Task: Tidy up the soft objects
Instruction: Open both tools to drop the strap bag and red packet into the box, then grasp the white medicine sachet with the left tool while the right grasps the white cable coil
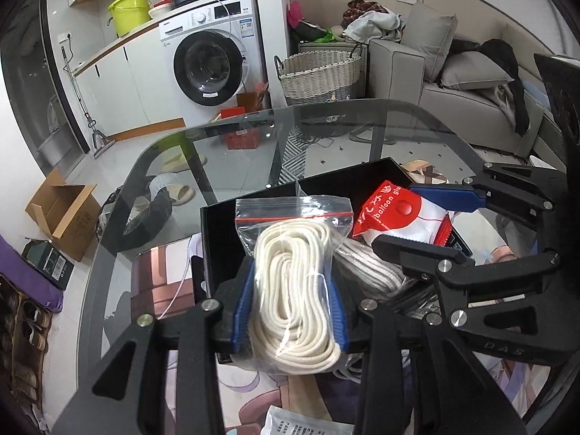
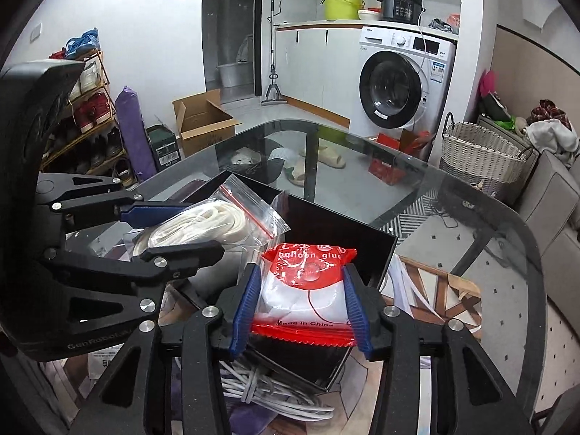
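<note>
Two soft packs hang over the black box (image 1: 326, 195): left gripper (image 1: 290, 311) jaws pinch the bagged rope (image 1: 293, 290), right gripper (image 2: 301, 308) jaws clamp the balloon-glue packet (image 2: 308, 290). Both look light, squashy and slick in plastic, so mid-body holds suit them best.

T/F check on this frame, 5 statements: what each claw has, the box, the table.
1. The left claw has a zip bag of white rope between its pads. True.
2. The right claw holds a blue sponge. False: a red and white balloon glue packet.
3. Both items are over the black box. True.
4. The table is wood. False: glass.
5. Grey cable lies below the box. True.
</note>
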